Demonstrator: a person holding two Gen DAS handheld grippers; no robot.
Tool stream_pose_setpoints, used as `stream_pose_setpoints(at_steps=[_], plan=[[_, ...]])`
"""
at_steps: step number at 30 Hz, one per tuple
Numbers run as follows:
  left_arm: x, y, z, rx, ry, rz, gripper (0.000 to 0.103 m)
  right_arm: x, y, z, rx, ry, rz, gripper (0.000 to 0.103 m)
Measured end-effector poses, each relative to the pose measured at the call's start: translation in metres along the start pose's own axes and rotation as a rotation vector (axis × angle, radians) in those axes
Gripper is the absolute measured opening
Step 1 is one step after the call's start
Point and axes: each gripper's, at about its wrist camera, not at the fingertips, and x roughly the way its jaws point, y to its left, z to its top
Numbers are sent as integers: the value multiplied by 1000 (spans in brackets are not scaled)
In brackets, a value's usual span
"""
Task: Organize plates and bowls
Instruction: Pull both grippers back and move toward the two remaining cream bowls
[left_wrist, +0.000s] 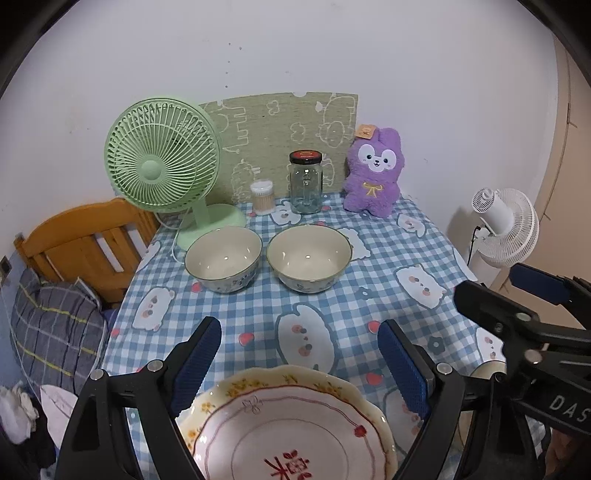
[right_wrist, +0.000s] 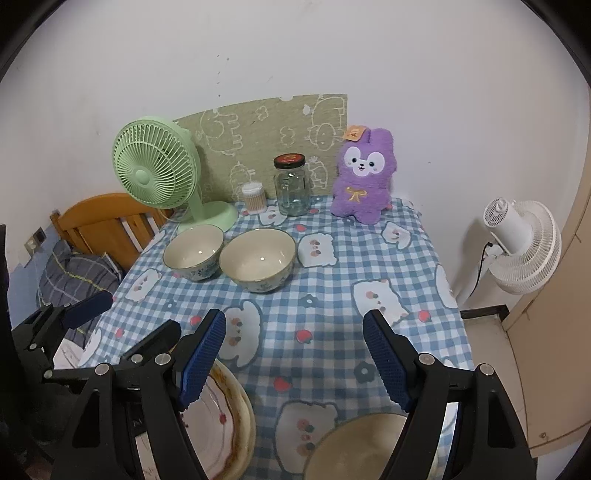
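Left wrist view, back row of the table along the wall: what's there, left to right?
Pale green plastic desk fan → small clear tub of cotton swabs → clear glass jar with a black-and-red lid → purple plush bunny with a yellow bow.

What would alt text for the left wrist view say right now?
The open left gripper hangs over a scalloped floral plate at the near edge of a blue checked tablecloth, nothing between its fingers. Two empty bowls sit side by side mid-table; behind them stand a green fan, a glass jar and a purple plush.
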Motion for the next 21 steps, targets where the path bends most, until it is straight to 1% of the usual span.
stream_pose_setpoints(at_steps=[5,11,21], plan=[[13,16,8,-17,13,6,88,16,15,9,-5,5,-15,79],[25,30,17,-35,-3,3,87,31,29,23,-28,-4,-28,79],[55,37,35,-3,8,42,88,61,36,44,-83,-22,-59,79]])
